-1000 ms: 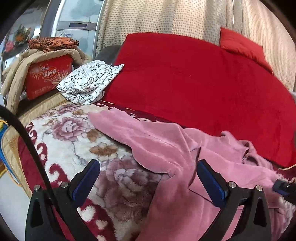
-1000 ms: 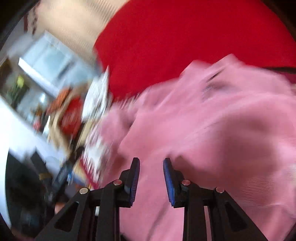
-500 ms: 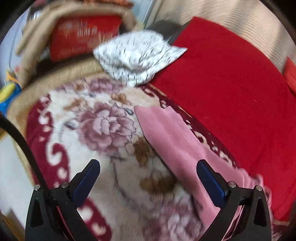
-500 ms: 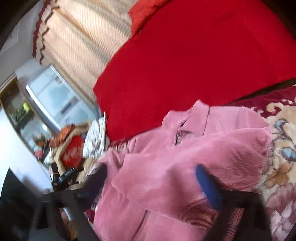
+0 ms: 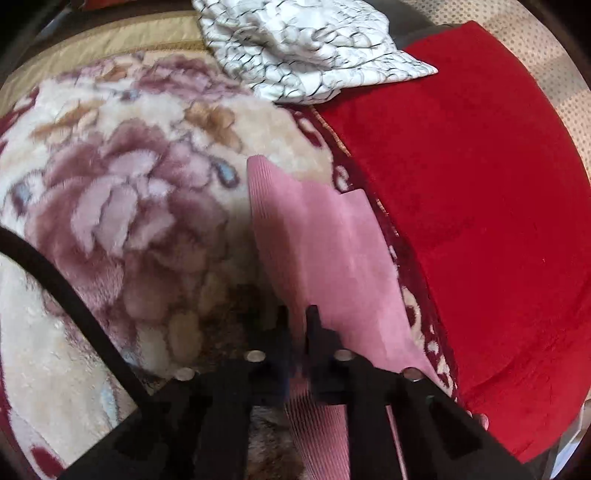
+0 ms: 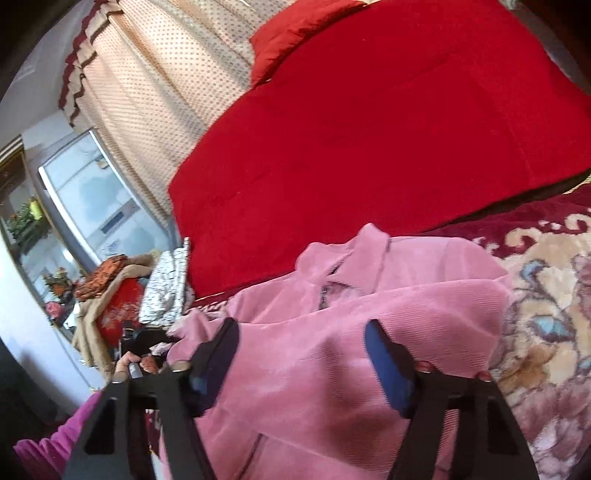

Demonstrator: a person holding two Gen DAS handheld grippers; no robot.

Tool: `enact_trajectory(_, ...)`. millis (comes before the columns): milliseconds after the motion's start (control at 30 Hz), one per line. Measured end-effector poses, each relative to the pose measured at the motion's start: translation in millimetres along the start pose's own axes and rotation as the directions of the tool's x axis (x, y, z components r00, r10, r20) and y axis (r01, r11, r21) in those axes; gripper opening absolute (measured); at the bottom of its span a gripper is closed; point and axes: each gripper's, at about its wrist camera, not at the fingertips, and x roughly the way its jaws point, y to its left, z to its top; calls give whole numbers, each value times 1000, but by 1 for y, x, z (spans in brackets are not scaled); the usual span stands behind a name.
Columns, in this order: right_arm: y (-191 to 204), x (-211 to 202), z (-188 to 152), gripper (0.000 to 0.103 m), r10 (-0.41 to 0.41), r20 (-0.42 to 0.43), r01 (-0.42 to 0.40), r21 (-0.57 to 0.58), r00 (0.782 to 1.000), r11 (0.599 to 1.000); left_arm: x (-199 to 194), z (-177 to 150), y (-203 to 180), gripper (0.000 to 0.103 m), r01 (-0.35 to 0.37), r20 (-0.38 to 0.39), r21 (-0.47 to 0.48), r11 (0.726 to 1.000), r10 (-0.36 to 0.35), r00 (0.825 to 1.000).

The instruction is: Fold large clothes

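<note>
A pink corduroy garment [image 6: 369, 332] lies crumpled on the floral blanket [image 6: 546, 314], collar toward the red cover. In the left wrist view one long strip of it [image 5: 325, 258] runs away from me. My left gripper [image 5: 295, 321] is shut on the near end of that strip, and the cloth passes between its fingers. My right gripper [image 6: 303, 350] hovers over the body of the garment. Its jaws are closing, still apart, with the blue pads clear of the cloth. A hand [image 6: 127, 365] shows at the garment's left end.
A red cover [image 5: 480, 203] spreads behind the garment, with a red pillow [image 6: 295, 33] at its far end. A folded white cloth with black lines [image 5: 306, 48] lies at the blanket's corner. A red box [image 6: 118, 306] piled with clothes stands at the left. A black cable [image 5: 74, 306] crosses the lower left.
My left gripper has swung left and down along the pink strip and shut on its near part. My right gripper went from nearly shut to wide, then narrowed somewhat.
</note>
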Motion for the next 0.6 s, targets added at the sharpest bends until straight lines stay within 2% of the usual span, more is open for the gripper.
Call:
enact_trajectory(67, -5, -2, 3, 49, -38, 13, 38, -4, 999, 999, -21, -1, -21, 3, 10, 54, 85, 996, -15, 998)
enact_trajectory(100, -8, -4, 4, 45, -51, 22, 51, -3, 998, 999, -37, -5, -40, 3, 18, 81, 162, 987, -32, 996)
enact_trajectory(133, -11, -6, 5, 45, -68, 32, 68, -1, 997, 998, -49, -10, -54, 3, 28, 96, 212, 977, -49, 994)
enact_trajectory(167, -15, -8, 7, 45, -81, 38, 80, 5, 996, 997, -62, -14, -69, 3, 40, 105, 262, 964, -70, 992)
enact_trajectory(233, -23, -13, 9, 44, -100, 49, 99, 26, 994, 995, -94, -31, -109, 2, 64, 119, 386, 920, -118, 986)
enact_trajectory(300, -31, -19, 13, 45, -108, 63, 105, 46, 992, 993, -125, -52, -149, 2, 87, 128, 497, 863, -172, 977)
enact_trajectory(433, -45, -35, 18, 45, -125, 101, 117, 84, 987, 990, -187, -124, -224, 2, 162, 79, 697, 698, -299, 951)
enact_trajectory(533, -56, -51, 21, 45, -134, 134, 118, 118, 982, 986, -216, -182, -263, 3, 240, -20, 779, 579, -359, 933)
enact_trajectory(600, -64, -64, 23, 45, -139, 161, 116, 145, 977, 983, -229, -222, -283, 6, 321, -128, 809, 492, -385, 914)
